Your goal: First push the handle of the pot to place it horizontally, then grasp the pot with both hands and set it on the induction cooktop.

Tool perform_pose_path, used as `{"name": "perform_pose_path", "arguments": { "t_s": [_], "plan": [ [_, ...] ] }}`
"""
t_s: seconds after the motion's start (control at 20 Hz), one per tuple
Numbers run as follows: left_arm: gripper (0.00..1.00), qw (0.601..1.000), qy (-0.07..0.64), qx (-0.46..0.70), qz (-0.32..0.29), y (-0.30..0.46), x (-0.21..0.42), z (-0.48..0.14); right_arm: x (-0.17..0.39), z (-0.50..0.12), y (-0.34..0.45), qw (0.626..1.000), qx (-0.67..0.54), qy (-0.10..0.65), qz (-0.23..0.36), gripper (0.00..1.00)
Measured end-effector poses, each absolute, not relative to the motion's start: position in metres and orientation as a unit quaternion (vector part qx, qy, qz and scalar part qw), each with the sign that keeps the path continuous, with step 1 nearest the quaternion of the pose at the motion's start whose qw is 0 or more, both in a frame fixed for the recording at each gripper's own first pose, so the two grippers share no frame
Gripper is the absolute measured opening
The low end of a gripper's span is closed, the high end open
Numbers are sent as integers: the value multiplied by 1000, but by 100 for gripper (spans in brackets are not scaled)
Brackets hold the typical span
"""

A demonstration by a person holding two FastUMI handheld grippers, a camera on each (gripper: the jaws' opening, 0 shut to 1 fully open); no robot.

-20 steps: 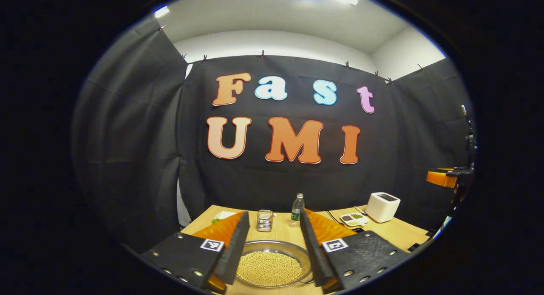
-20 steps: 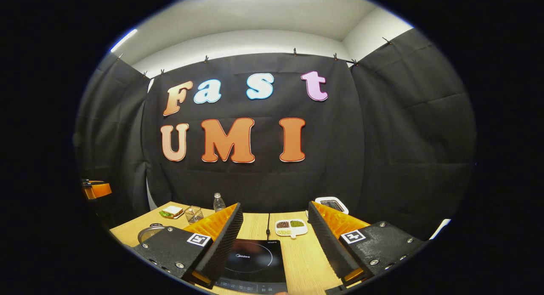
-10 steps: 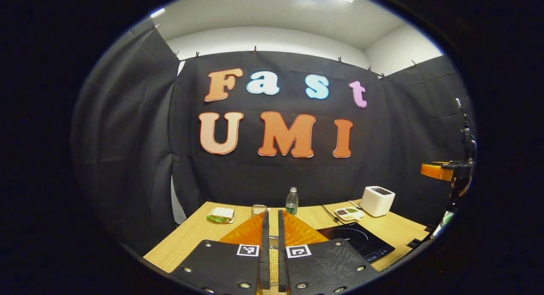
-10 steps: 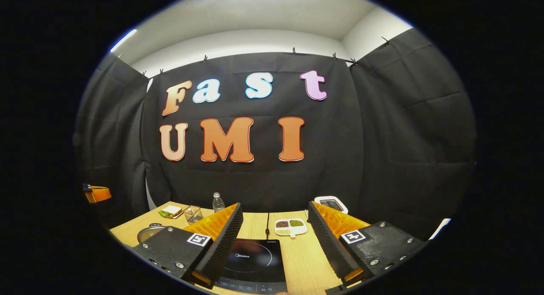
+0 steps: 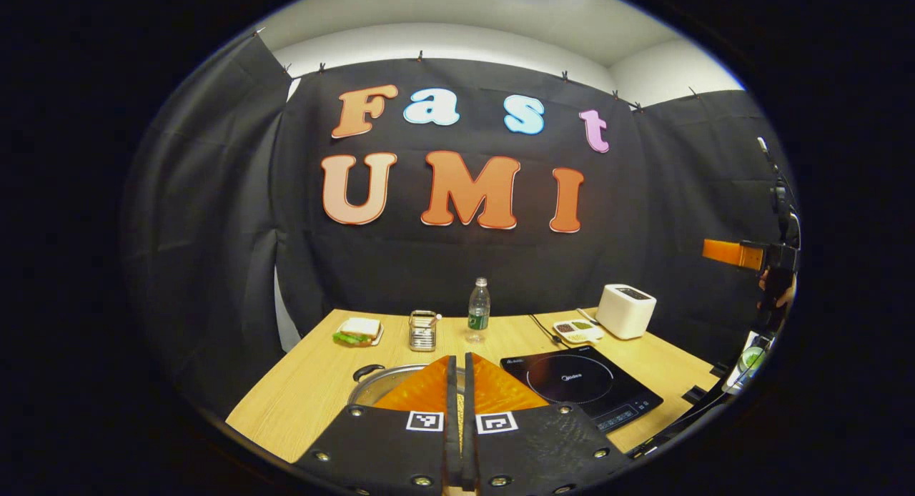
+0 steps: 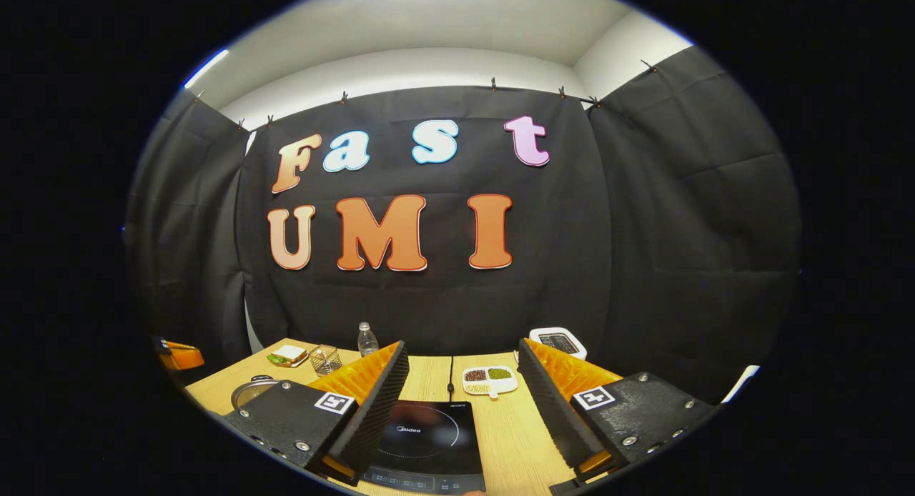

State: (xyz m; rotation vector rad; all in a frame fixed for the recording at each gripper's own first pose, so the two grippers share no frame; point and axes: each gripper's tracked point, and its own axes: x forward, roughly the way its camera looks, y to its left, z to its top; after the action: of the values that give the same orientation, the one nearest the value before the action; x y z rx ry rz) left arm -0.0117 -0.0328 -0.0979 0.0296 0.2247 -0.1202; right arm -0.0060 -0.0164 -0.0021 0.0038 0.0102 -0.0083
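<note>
Left gripper (image 5: 458, 371): jaws pressed together, nothing between, held above the near side of the table (image 5: 307, 382). Just beyond its fingers, the pot (image 5: 379, 384), steel, with a dark side handle (image 5: 367, 371) at its far left rim, resting on the wood left of the induction cooktop (image 5: 579, 382). Right gripper (image 6: 461, 371): jaws spread wide, empty, touching nothing, hovering over the cooktop (image 6: 429, 439). Pot rim (image 6: 250, 390) peeking past its left finger.
</note>
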Motion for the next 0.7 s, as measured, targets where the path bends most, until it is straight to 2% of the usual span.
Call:
{"name": "perform_pose_path", "arguments": {
  "t_s": [0.3, 0.35, 0.4, 0.65, 0.7],
  "plan": [
    [2, 982, 177, 1, -66, -32, -21, -151, -6, -5, -18, 1000, -2, 7, -7, 100],
    [2, 980, 186, 1, -64, -32, -23, -158, -6, -5, -18, 1000, -1, 8, -7, 96],
    [2, 979, 194, 1, -64, -32, -25, -166, -5, -5, -18, 1000, -1, 8, -7, 100],
    [2, 967, 245, 2, -70, -35, -39, -208, -6, -8, -19, 1000, 2, 11, -6, 100],
    [2, 964, 255, 1, -70, -35, -43, -215, -6, -8, -19, 1000, 2, 12, -6, 96]
  ]
}}
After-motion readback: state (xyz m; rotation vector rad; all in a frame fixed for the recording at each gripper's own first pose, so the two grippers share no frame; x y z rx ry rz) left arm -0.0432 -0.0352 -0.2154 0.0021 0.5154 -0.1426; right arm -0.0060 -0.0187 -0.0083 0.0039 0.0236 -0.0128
